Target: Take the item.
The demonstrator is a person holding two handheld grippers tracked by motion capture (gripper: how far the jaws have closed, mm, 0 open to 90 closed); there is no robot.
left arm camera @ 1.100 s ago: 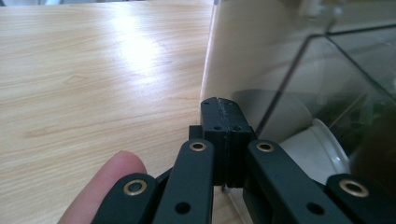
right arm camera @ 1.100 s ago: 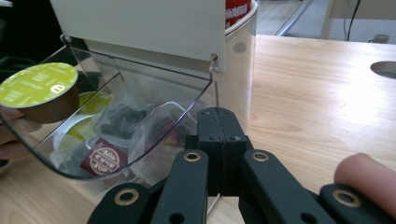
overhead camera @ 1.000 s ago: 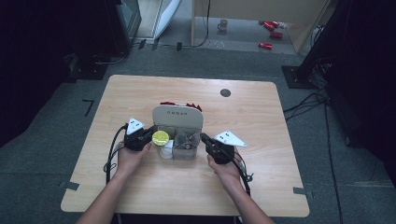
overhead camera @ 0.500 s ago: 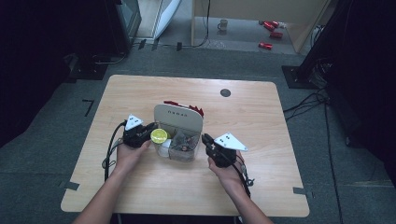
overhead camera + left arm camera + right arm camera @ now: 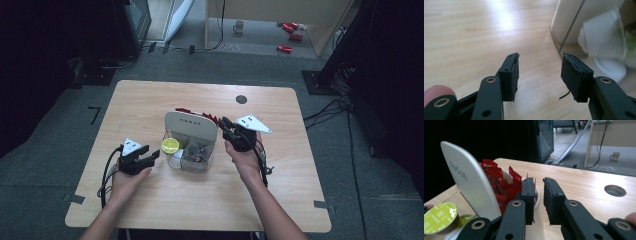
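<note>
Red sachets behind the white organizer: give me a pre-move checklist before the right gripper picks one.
1. Right gripper free of load: ok, nothing between its fingers.
2. Opening wide enough for a sachet: not ok, only a narrow gap.
3. Aimed at the red sachets: ok, they lie just beyond its fingers.
4. Left gripper out of the way: ok, open beside the organizer.
5. Sachets loose enough to lift: cannot tell.

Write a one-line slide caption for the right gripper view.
Right gripper, fingers nearly closed on nothing, points at red packets behind a white panel, green-lidded capsule at lower left.
</note>
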